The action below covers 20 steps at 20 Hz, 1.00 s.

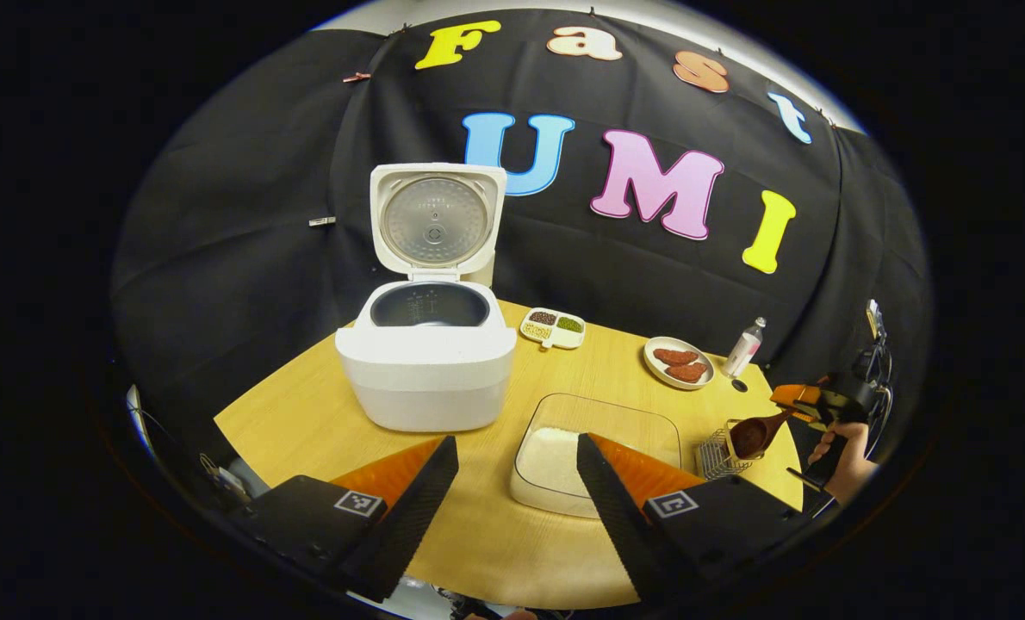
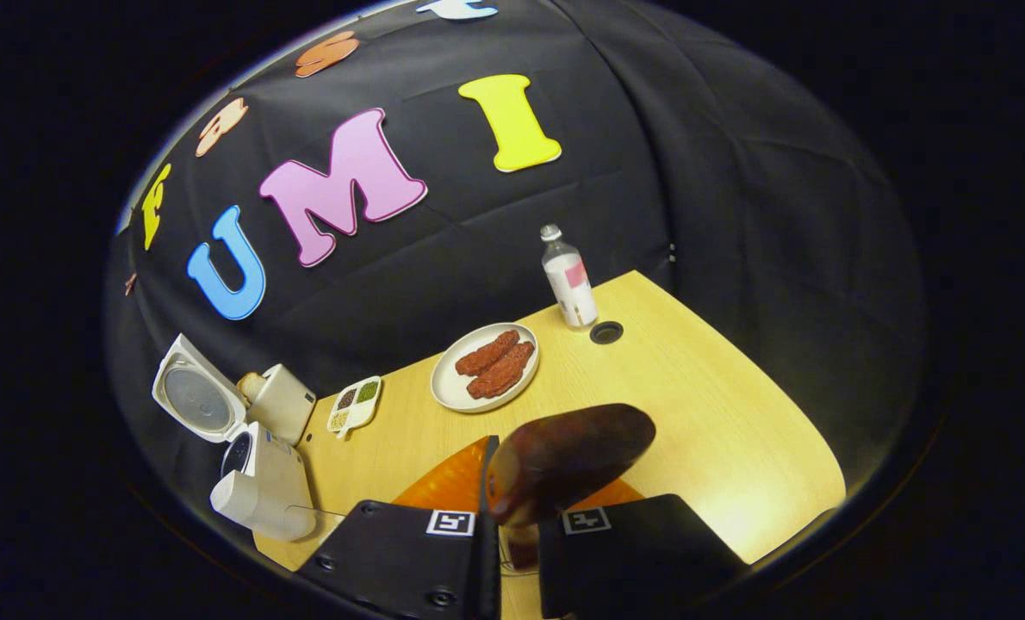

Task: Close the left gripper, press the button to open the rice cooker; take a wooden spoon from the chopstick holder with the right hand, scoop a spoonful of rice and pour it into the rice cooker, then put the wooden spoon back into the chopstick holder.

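Note:
The white rice cooker (image 1: 426, 370) stands open on the wooden table, its lid (image 1: 435, 220) upright and the inner pot showing. Right of it sits a clear glass dish of rice (image 1: 555, 461). My left gripper (image 1: 517, 443) hovers open near the table's front edge, its fingers framing the dish's near left part and holding nothing. At the far right, a hand holds my right gripper (image 1: 810, 405), shut on the handle of the wooden spoon (image 1: 749, 437). The spoon's bowl hangs at the rim of the wire chopstick holder (image 1: 719, 456). In the right gripper view the spoon (image 2: 573, 461) juts out from my right gripper (image 2: 508, 517).
A small divided dish of beans (image 1: 554, 328) sits behind the cooker. A plate with red patties (image 1: 679, 362) and a small bottle (image 1: 744, 348) stand at the back right, with a round hole in the table (image 2: 605, 332) beside the bottle. The cooker (image 2: 263, 491) is far left in the right gripper view.

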### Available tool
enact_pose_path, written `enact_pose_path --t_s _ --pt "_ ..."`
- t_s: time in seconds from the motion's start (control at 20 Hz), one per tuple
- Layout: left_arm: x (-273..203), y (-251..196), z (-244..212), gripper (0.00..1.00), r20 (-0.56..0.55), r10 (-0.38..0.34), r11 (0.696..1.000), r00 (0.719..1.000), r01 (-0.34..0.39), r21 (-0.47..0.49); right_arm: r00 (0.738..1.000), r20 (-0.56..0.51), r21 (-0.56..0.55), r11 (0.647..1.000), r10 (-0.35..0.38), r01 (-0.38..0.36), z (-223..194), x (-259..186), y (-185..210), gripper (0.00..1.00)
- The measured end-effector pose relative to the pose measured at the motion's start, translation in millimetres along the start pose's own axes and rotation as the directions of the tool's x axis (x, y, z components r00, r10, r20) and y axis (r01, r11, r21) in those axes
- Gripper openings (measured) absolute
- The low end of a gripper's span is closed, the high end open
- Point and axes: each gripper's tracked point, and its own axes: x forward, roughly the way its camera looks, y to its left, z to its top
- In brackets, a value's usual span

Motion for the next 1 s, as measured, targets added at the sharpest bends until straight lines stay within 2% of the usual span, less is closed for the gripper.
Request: enact_pose_path --t_s 0.05,0.1,0.3,0.5,0.65,0.9,1.0 --pt "-1.7 8.5 2.0 0.96 0.014 0.005 1.0 1.0 -0.005 -0.002 1.0 0.01 -0.002 1.0 0.005 -0.005 7.1 -7.7 8.4 0.17" --pt "-2.3 16.0 4.0 0.96 0.023 0.007 1.0 1.0 -0.007 -0.008 1.0 0.011 0.002 1.0 0.005 -0.005 10.6 -16.3 15.8 0.22" --pt "-7.5 40.8 -1.7 0.96 0.04 -0.025 0.999 0.999 0.027 -0.047 0.996 0.039 0.021 0.996 0.082 -0.083 23.9 -58.6 69.8 0.22" --pt "-12.0 71.9 -9.9 0.96 0.025 -0.046 0.997 0.999 0.048 -0.06 0.986 0.064 -0.016 0.988 0.153 -0.152 18.6 -86.8 121.1 0.22" --pt "-22.4 93.0 -11.1 0.96 0.017 -0.075 0.989 0.997 0.076 -0.129 0.979 0.069 -0.045 0.981 0.191 -0.188 6.4 -93.9 152.1 0.22" --pt "-33.0 132.1 -24.1 0.95 -0.005 -0.057 0.991 0.998 0.056 -0.121 0.972 0.061 -0.106 0.969 0.229 -0.222 -22.9 -89.6 190.4 0.22" --pt "-36.4 143.1 -28.4 0.96 -0.019 -0.058 0.99 0.998 0.055 -0.132 0.975 0.045 -0.133 0.969 0.215 -0.208 -41.1 -80.0 195.3 0.22"
